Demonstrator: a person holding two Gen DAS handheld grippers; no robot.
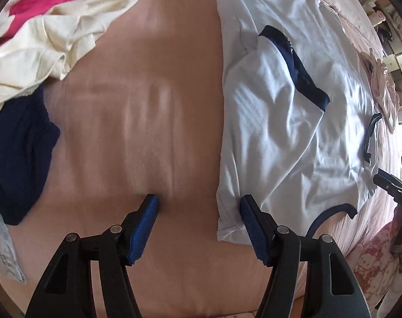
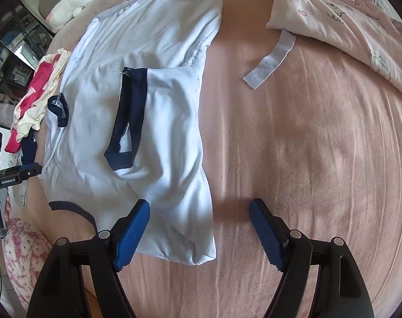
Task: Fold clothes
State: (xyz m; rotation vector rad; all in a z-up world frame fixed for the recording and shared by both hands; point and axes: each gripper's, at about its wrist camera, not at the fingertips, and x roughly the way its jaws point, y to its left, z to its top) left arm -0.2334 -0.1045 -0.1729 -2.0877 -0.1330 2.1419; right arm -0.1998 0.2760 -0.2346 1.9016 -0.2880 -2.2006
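Observation:
A white T-shirt with navy trim lies flat on the pink bed sheet. Both sleeves are folded inward, and their navy cuffs rest on its body. My left gripper points down at the sheet and is open. Its right finger sits over the shirt's side edge, and only a narrow strip of that edge lies between the pads. My right gripper is open wide above the shirt's near corner, which lies loose between the fingers with neither pad pressing on it.
A pile of cream and pink clothes and a navy garment lie beside the shirt. A patterned pillow and a grey strap sit at the far right. A white plush toy lies beyond the bed.

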